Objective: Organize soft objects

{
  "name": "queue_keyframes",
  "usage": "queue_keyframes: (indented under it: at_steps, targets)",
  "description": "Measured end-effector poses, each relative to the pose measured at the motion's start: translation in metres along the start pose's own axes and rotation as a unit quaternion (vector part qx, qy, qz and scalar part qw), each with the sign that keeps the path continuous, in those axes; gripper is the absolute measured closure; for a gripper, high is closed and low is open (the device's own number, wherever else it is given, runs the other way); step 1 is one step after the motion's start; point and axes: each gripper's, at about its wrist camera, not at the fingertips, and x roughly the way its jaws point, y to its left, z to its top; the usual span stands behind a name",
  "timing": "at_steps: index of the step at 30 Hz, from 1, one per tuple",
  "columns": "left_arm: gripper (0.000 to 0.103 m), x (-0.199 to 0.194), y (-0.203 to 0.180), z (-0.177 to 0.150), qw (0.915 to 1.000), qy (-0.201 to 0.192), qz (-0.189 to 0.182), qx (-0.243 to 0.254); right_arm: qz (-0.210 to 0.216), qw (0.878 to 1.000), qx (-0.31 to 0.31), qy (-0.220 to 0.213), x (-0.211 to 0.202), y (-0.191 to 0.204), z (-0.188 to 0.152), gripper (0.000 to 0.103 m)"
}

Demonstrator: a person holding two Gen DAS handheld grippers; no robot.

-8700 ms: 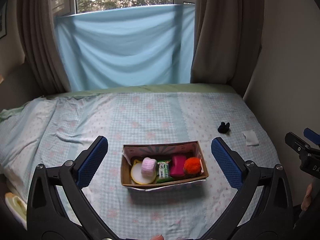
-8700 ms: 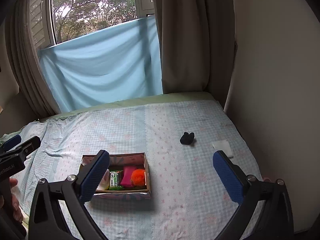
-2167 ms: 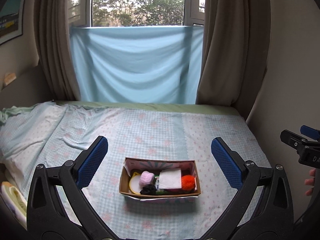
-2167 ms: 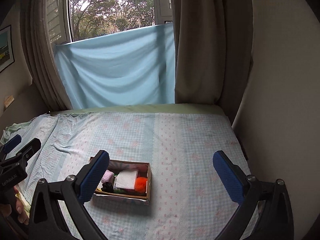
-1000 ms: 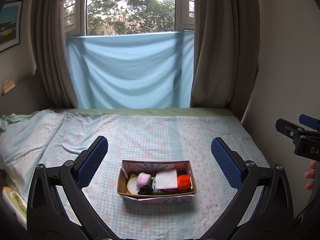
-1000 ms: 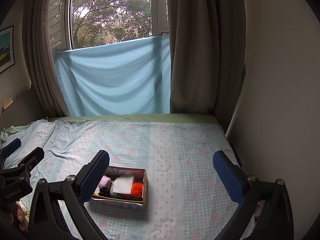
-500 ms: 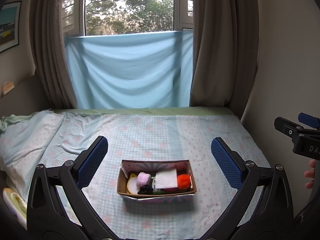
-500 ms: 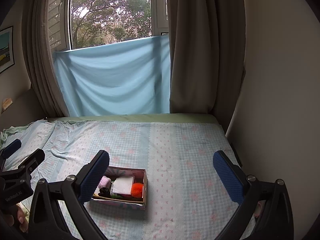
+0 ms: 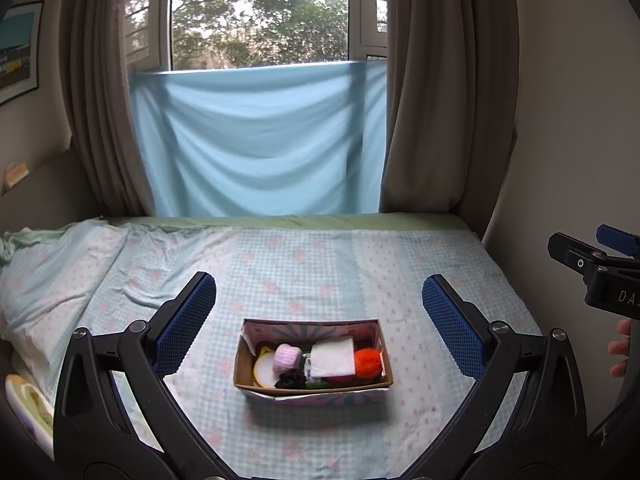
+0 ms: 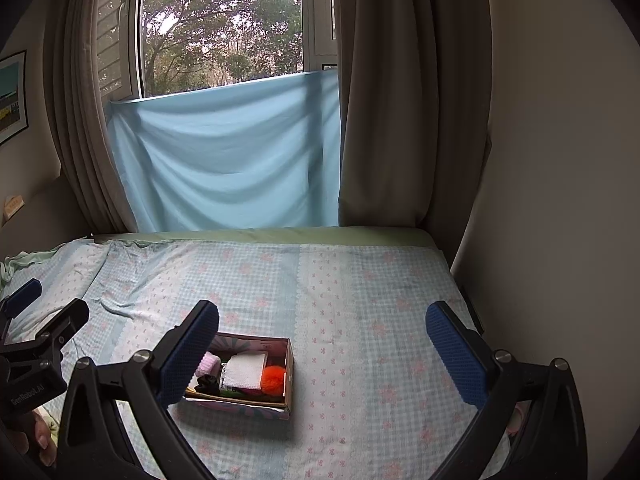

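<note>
Your left tool (image 9: 318, 320) hangs above the bed (image 9: 420, 280) with its jaws spread wide and nothing between them. The cardboard box (image 9: 313, 390) lies straight ahead of it and below, long side running left to right across your view. Inside, from left to right, sit a round yellow-rimmed pad (image 9: 264, 370), a pink roll (image 9: 286, 358), a small black piece (image 9: 290, 379), a white cloth (image 9: 333, 363) laid on top, and an orange pompom (image 9: 368, 363). Your right tool (image 10: 322, 350) is just as wide open and holds nothing; from it the box lies down and to the left, half hidden behind its left finger. So the left tool is the better lined up. I see no loose soft things left on the bed, so the sorting looks done.
</note>
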Motion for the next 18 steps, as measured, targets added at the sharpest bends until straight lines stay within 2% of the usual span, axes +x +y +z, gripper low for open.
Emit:
queue_keyframes:
  at_steps: [10, 14, 18]
  targets:
    - [0.000, 0.0005, -0.0012, -0.0015, 1.0000, -0.007, -0.002, -0.006, 0.000, 1.000, 0.000, 0.000, 0.0016, -0.0002, 0.0003, 0.000]
    - [0.000, 0.0015, -0.0030, -0.0007, 0.9998, -0.011, 0.014, -0.003, 0.000, 1.000, -0.001, -0.001, 0.0015, -0.0003, 0.0003, 0.000]
    - [0.000, 0.0012, -0.0022, -0.0010, 0.9997, -0.019, 0.014, -0.004, 0.000, 1.000, -0.001, 0.000, 0.0015, -0.0005, 0.0005, 0.000]
